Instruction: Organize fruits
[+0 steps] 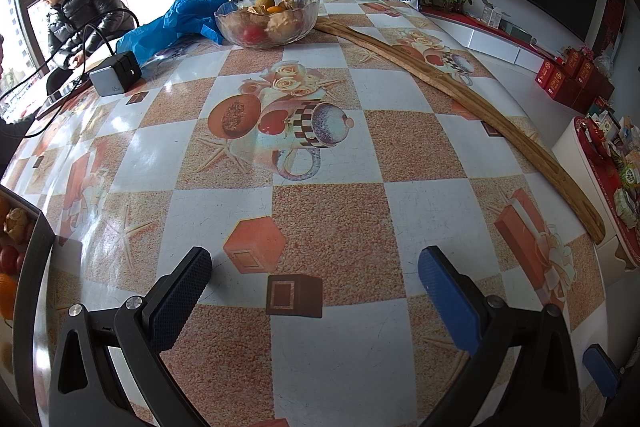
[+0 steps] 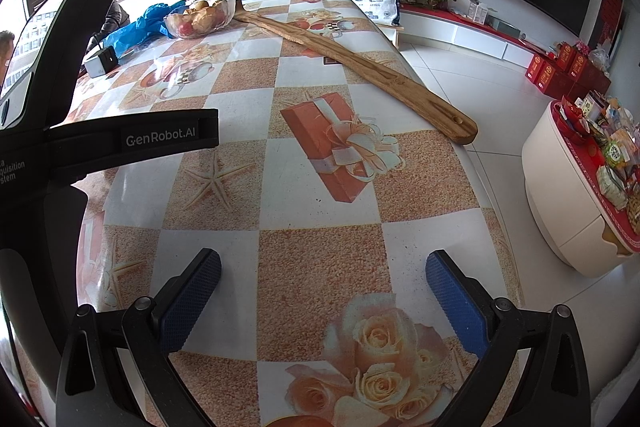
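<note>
Left wrist view: my left gripper (image 1: 314, 287) spread wide, nothing between jaws, over checkered floral tablecloth (image 1: 328, 227). Clear glass fruit bowl (image 1: 267, 21) at far end; red and orange fruits inside, rest hard to identify. Dark tray (image 1: 38, 247) cut off at left edge, contents partly visible.

Right wrist view: right gripper (image 2: 323, 287) equally wide, empty. Bowl (image 2: 200, 19) small, distant; left gripper's body (image 2: 132, 139) blocks left side.

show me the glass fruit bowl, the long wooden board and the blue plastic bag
glass fruit bowl (image 1: 267, 23), left wrist view, on its front wall
long wooden board (image 2: 360, 69), right wrist view, on the middle of its length
blue plastic bag (image 1: 176, 23), left wrist view, on its crumpled middle
</note>
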A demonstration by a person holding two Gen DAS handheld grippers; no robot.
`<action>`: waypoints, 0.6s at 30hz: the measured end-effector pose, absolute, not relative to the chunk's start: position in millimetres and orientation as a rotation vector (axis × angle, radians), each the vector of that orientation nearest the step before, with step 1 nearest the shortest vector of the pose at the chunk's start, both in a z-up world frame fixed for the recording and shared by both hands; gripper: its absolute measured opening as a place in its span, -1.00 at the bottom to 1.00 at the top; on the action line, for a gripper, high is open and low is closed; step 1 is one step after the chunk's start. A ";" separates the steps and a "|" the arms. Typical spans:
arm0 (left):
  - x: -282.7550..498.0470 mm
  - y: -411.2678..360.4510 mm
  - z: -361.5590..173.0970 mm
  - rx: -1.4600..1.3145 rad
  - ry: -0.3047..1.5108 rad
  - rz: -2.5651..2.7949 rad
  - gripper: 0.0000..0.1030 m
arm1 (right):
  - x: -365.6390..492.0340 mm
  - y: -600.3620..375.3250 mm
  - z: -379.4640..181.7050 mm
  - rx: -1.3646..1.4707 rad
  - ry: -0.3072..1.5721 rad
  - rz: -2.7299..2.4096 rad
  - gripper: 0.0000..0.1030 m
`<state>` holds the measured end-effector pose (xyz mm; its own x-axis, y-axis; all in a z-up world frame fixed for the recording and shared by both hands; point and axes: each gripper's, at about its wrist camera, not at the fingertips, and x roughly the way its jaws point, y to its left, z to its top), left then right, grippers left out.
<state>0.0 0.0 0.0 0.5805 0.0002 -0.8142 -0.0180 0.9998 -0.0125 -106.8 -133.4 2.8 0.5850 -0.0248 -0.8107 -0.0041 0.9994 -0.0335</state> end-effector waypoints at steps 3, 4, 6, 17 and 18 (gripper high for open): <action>0.0 0.0 0.0 -0.020 0.951 0.010 0.99 | -107.0 -134.2 3.4 -0.032 0.946 -0.015 1.00; 0.0 0.0 0.0 -0.020 0.951 0.011 0.99 | -107.1 -134.8 3.5 -0.032 0.947 -0.017 1.00; 0.0 0.0 0.0 -0.020 0.951 0.011 0.99 | -107.1 -136.5 3.6 -0.030 0.947 -0.024 1.00; 0.0 0.0 0.0 -0.020 0.951 0.011 0.99 | -107.8 -127.5 4.0 -0.009 0.951 -0.082 1.00; 0.0 0.0 0.0 -0.020 0.951 0.011 0.99 | -107.8 -128.3 3.8 -0.004 0.952 -0.079 1.00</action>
